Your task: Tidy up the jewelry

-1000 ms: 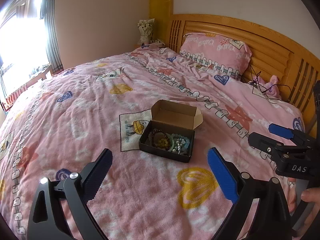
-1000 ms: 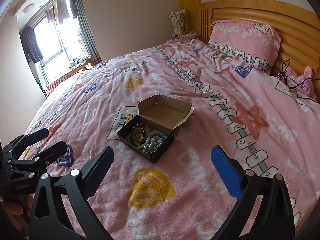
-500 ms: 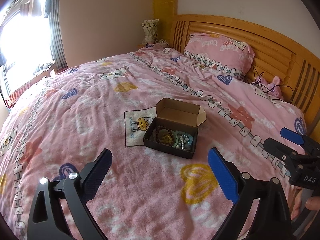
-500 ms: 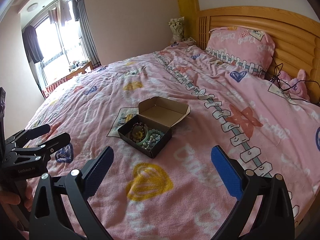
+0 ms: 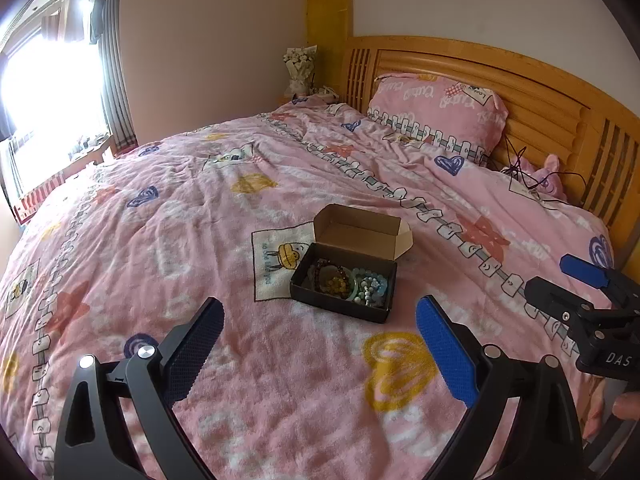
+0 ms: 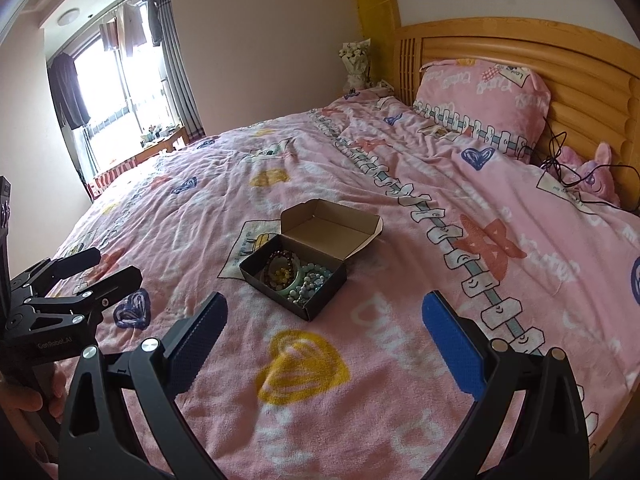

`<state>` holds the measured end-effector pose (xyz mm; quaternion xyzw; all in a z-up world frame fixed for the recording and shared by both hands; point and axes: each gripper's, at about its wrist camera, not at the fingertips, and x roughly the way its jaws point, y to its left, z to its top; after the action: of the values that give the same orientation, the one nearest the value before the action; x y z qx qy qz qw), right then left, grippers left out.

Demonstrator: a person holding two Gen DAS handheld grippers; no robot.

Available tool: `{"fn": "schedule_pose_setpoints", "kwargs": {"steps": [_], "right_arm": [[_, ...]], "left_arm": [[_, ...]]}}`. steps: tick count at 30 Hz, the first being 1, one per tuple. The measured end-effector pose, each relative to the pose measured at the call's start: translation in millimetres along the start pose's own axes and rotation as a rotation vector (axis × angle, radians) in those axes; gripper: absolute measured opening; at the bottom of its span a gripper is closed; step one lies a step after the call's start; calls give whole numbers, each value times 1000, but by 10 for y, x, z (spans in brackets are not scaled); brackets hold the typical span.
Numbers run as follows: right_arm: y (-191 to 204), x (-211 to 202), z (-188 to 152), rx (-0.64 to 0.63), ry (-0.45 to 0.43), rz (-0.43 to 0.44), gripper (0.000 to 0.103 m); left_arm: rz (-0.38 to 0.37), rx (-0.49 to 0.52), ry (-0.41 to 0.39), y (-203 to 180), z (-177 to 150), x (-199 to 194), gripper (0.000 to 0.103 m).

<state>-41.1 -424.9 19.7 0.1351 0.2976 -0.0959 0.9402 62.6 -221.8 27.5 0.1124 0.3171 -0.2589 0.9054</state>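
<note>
I see a small black box (image 5: 343, 294) with its brown cardboard lid (image 5: 360, 232) folded back and standing open on the far side, sitting on the pink bedspread (image 5: 200, 240) ahead of both my tongs. Inside lies a tangle of beaded jewelry (image 5: 349, 284): a dark reddish-brown bead strand (image 6: 280, 258) looped round amber-yellow beads on the left half, a pale green ring-shaped piece in the middle, and light blue and whitish beads (image 6: 312, 278) heaped on the right half. The box lies just beyond the gap between the left gripper (image 5: 318, 344) fingers, slightly nearer the right finger, and it touches neither. That gripper is spread wide with nothing between its blue pads. The right gripper (image 6: 324, 334) is spread just as wide and grips nothing either; from it the box sits ahead, turned corner-on, closer to its left finger. Each tool shows at the edge of the other's view, well apart from the box. Under the box's left side lies a white cartoon patch (image 5: 276, 264) printed on the bedspread, and a yellow heart print (image 6: 304, 364) lies between the right gripper's fingers. Farther off are a pink pillow (image 5: 436, 114) and the wooden headboard (image 5: 540, 96).
</note>
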Motion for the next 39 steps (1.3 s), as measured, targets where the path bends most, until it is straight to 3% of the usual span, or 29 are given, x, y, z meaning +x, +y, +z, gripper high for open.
{"fn": "schedule_pose_setpoints", "kwargs": {"steps": [39], "right_arm": [[-60, 39, -30, -7, 15, -2, 95]], "left_arm": [[18, 13, -24, -61, 52, -13, 95]]}}
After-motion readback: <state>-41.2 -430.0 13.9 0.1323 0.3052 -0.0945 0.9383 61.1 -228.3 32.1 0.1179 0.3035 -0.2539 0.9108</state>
